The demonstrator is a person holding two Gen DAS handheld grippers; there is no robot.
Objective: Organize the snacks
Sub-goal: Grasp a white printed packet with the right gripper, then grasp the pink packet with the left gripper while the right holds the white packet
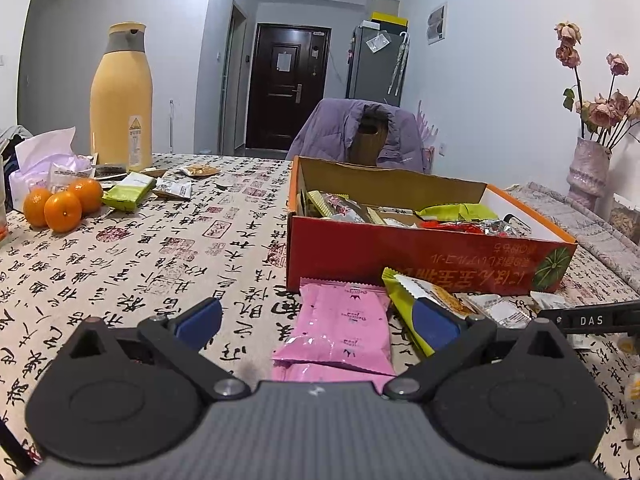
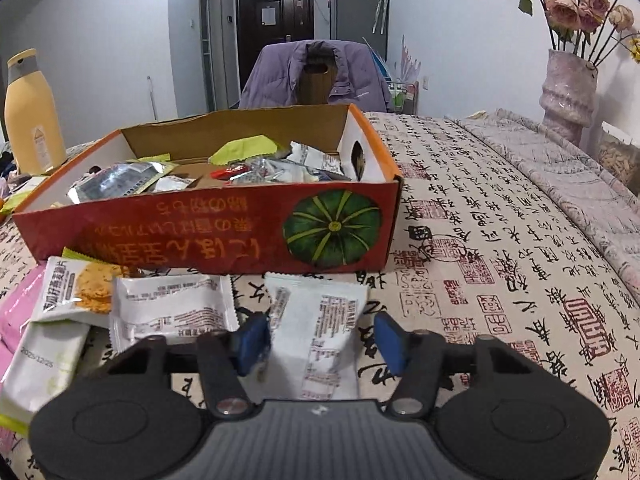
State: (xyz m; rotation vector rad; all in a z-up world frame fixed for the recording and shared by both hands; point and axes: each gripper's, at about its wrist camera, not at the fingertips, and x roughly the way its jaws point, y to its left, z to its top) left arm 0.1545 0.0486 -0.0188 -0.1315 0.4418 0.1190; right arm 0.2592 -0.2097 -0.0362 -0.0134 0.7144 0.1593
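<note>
Between my right gripper's [image 2: 320, 342] blue pads lies a white packet [image 2: 320, 332] — pads bracket it, contact not yet evident. My left gripper [image 1: 316, 320] stands wide open over a pink packet [image 1: 340, 332]. More packets lie loose at nine o'clock. At twelve, the orange box [image 2: 224, 236] holds many snacks — task partly done.

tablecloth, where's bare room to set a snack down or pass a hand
Free: the tablecloth right of the orange box, up to the vase; also the stretch between the oranges and the box. Crowded: the packets in front of the box, and around the yellow flask.
</note>
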